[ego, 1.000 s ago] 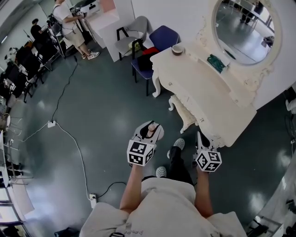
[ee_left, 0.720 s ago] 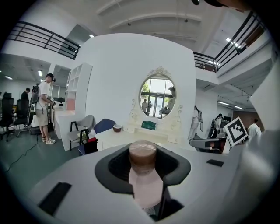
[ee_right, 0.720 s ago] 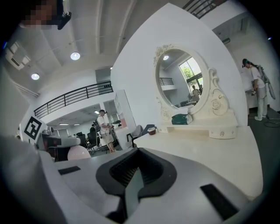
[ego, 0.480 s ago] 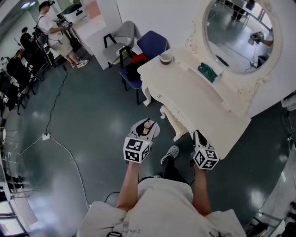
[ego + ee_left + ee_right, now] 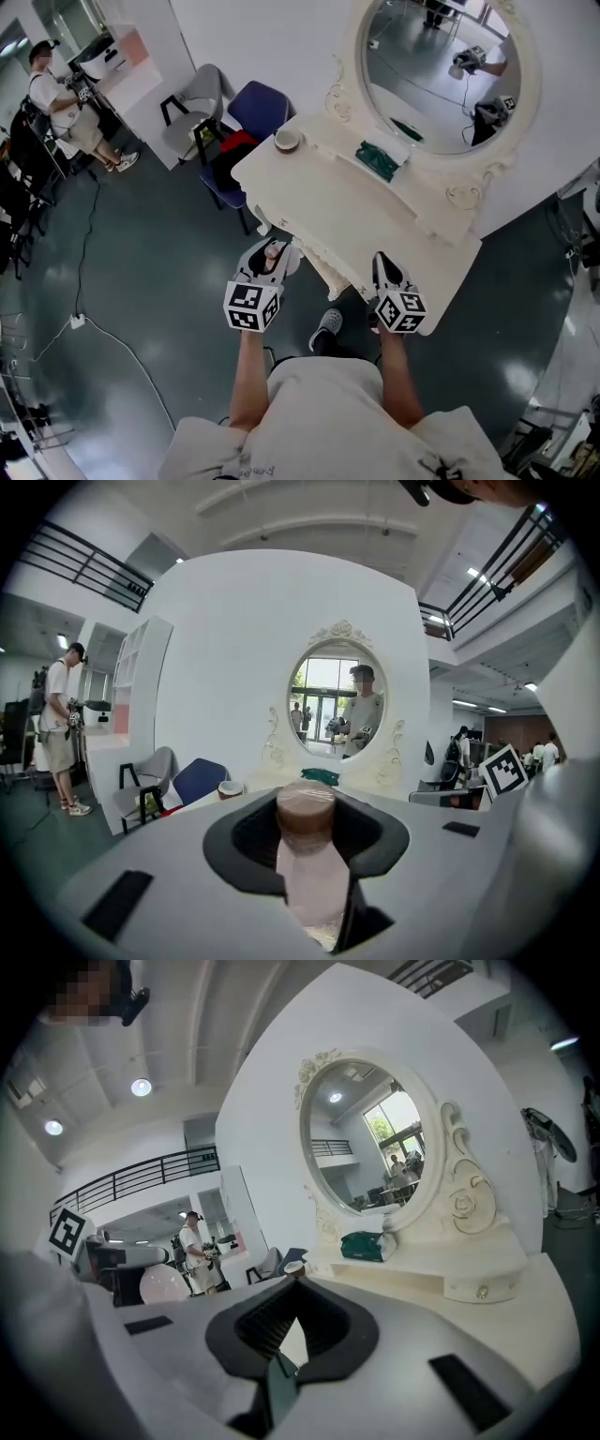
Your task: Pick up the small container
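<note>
Jaws of left gripper (image 5: 268, 261) clamp a brown-capped bottle (image 5: 306, 810). Right gripper (image 5: 289, 1324) jaws appear closed, empty. Small container (image 5: 287, 141) sits on dresser (image 5: 356, 217), upper centre-left of head view.

**Pink against cream**

The small container (image 5: 305, 860) is pale pink with a brown cap. The desk (image 5: 319, 202) is cream-white, the packet (image 5: 378, 159) on it dark green. I see a navy chair (image 5: 258, 105), a grey chair (image 5: 199, 94), and black-and-white squares on the marker cube (image 5: 251, 307).
</note>
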